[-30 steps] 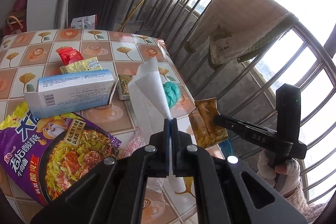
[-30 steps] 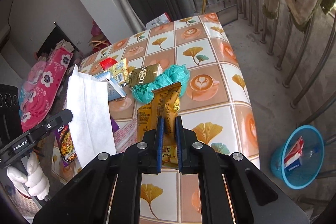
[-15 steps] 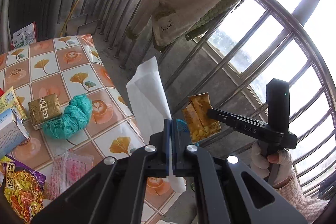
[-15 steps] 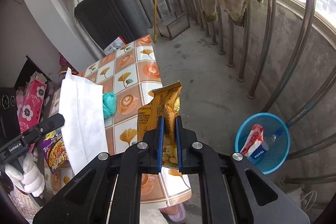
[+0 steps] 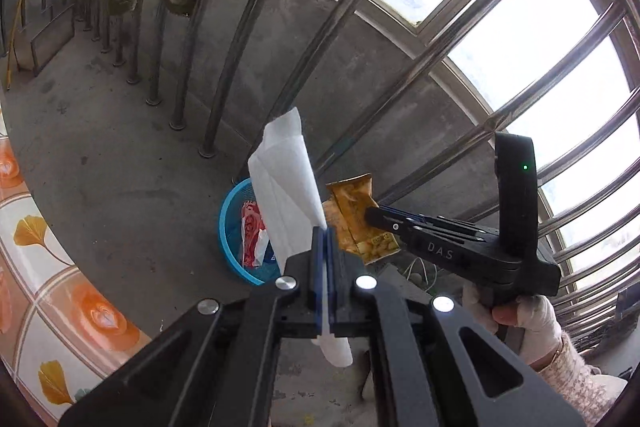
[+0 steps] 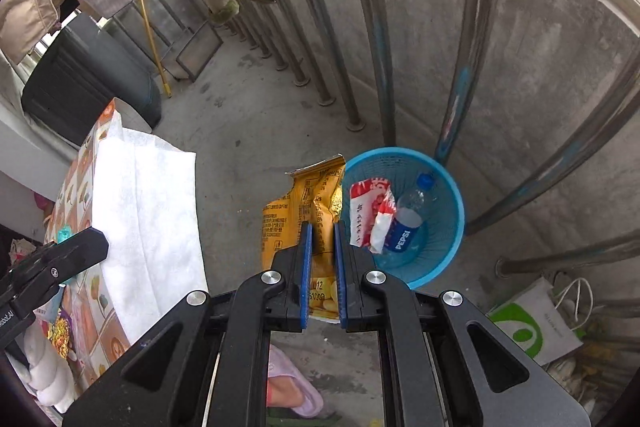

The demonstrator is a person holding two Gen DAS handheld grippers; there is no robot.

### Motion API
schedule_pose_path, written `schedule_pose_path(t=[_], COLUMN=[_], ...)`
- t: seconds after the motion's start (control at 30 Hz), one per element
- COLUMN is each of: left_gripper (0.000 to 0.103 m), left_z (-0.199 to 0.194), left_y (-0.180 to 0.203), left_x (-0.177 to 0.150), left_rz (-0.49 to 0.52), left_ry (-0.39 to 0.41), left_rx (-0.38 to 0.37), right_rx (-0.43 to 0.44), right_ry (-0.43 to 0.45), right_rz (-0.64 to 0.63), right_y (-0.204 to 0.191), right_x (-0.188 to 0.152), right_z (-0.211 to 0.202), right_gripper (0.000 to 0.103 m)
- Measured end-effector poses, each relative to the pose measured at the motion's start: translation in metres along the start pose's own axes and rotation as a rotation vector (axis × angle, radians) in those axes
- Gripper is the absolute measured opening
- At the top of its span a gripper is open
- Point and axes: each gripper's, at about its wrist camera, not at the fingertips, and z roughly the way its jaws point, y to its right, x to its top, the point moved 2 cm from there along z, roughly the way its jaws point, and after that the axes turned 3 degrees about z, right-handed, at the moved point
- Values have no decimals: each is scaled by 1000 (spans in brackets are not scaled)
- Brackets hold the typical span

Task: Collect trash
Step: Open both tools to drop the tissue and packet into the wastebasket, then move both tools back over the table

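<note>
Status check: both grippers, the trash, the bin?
Left gripper shut on white tissue sheet. Right gripper shut on yellow snack wrapper. Blue mesh wastebasket close ahead, nothing between.

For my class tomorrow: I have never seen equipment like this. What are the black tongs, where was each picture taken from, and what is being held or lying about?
There is no robot here. A person holds a black hand-held gripper, a two-fingered clamp, in each hand, and each clamp carries a wide-angle camera looking along its fingers. One picture comes from the left clamp, the other from the right.

The left gripper is shut on a white tissue. The right gripper is shut on a yellow snack packet. Each camera also sees the other clamp beside it, held in a white glove.

Below them, on the concrete floor by the metal railing, stands a blue bin. Inside lie a plastic bottle and a red and white wrapper. The table with its patterned cloth shows at the left edge. A pink slipper is on the floor below.
</note>
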Motion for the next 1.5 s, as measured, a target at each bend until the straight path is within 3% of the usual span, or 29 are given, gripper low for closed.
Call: schedule_pose_path(t=[0.2,0.23,0.27,0.3,0.33,0.4,0.53,0.67,0.83,0.93,1.07,1.2,1.3,1.5], left_gripper=[5,17,29,50,57,61,66,67,81,89,95,96,96,96], left_z=[98,114,129,141,147,152,135,92,12,-48,-130,-209,-263,-347], left_y=[20,19,17,13,10,2,-15,-24,-17,-14,-14,-26,-46,-92], left_x=[22,21,19,16,13,10,13,22,28,16,-13,-61,-108,-215], left_rz=[40,43,37,25,17,20,-13,-34,-4,2,-11,-28,-59,-252], left_ry=[-121,-151,-173,-182,-177,-163,-110,-16,163,275,397,500,565,609], left_rx=[-25,-19,-4,12,37,100,123,146,163,172,193,276,385,592], right_rx=[-82,-92,-96,-105,-112,-137,-123,-105,-104,-72,-12,97,255,541], right_ry=[-27,-27,-29,-30,-28,-27,-22,10,120,244,466,594,565,283], right_rz=[143,166,188,212,227,231,228,173,30,-94,-284,-436,-515,-654], right_y=[60,69,78,87,93,101,105,91,53,14,-48,-112,-159,-257], right_x=[11,13,14,12,11,8,1,2,11,11,0,-17,-33,-88], right_z=[43,51,59,66,73,81,82,65,23,-18,-80,-118,-130,-103], right_gripper=[14,16,29,48,51,52,52,52,54,65,92,96,96,95])
